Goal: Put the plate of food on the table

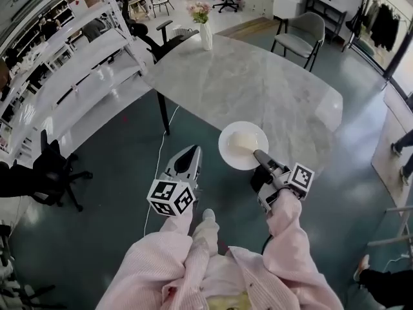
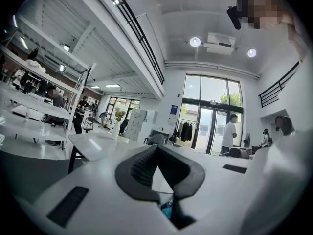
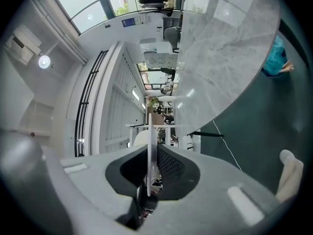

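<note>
My left tool (image 1: 191,151) is in front of the near edge of the desk (image 1: 258,76), over the green floor (image 1: 116,173). Its jaws are closed and hold nothing. To its right, the white plate (image 1: 243,145) with pale food (image 1: 237,141) on it hangs over the desk's near edge. My right tool (image 1: 259,155) pinches the plate's rim tight. A vase of flowers (image 1: 204,31) stands at the desk's far left corner.
</note>
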